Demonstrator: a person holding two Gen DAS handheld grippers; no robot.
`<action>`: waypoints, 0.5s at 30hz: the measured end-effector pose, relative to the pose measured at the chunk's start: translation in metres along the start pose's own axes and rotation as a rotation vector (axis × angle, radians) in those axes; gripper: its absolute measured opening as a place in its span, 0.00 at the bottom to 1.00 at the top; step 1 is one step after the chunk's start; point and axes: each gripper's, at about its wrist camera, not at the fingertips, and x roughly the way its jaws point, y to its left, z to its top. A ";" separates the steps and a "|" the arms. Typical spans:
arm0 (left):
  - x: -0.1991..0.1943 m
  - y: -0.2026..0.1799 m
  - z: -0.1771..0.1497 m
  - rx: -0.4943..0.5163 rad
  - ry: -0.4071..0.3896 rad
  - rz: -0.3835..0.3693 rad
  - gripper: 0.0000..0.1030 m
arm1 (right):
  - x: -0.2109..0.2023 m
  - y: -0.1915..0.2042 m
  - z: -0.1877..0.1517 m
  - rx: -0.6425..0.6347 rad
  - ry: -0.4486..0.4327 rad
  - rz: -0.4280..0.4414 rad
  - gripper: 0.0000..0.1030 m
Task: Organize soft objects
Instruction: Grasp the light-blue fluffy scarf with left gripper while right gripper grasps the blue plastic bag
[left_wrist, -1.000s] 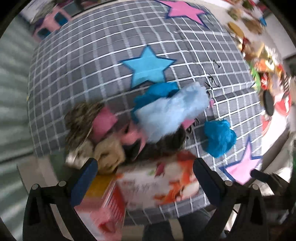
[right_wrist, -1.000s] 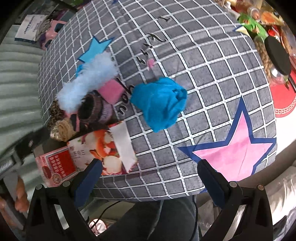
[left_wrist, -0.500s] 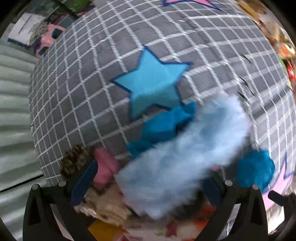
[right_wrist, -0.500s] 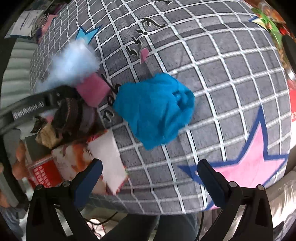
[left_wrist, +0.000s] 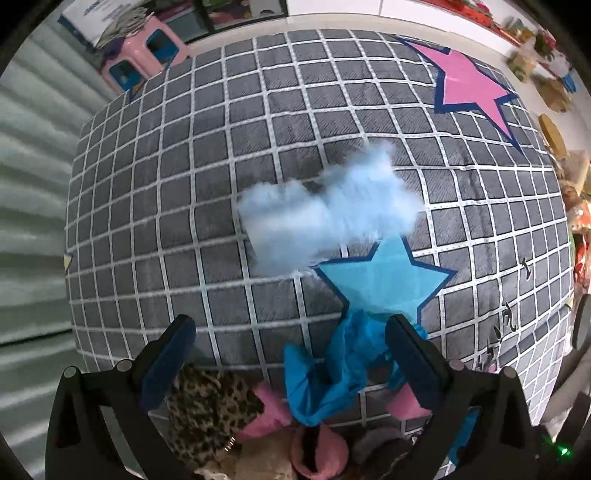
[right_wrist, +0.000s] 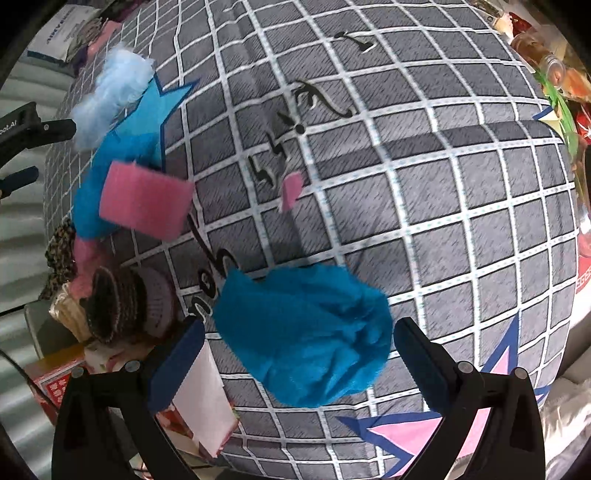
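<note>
Counter (left_wrist: 229, 206), covered in grey grid cloth, is filling both views. Right wrist view is showing 1 crumpled blue cloth (right_wrist: 306, 336) lying between the spread fingers of the right hand-held gripper (right_wrist: 299, 350), untouched; left view is missing it. Left hand-held gripper (left_wrist: 288, 343) is hanging with fingers apart, empty, over a second blue cloth (left_wrist: 340, 373). 1 pale blue fluffy piece (left_wrist: 325, 210) is sitting beside the blue star (left_wrist: 384, 280). 1 pink sponge (right_wrist: 144, 199) is showing in right view.
</note>
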 end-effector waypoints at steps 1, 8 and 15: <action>-0.001 -0.002 0.001 0.015 -0.003 0.005 1.00 | -0.002 -0.004 0.002 -0.003 -0.001 -0.001 1.00; 0.017 -0.022 0.039 0.042 -0.017 0.011 1.00 | -0.021 -0.040 -0.005 -0.020 -0.034 0.014 1.00; 0.040 -0.044 0.084 0.087 -0.040 0.036 1.00 | -0.011 -0.013 -0.010 -0.128 -0.028 0.003 1.00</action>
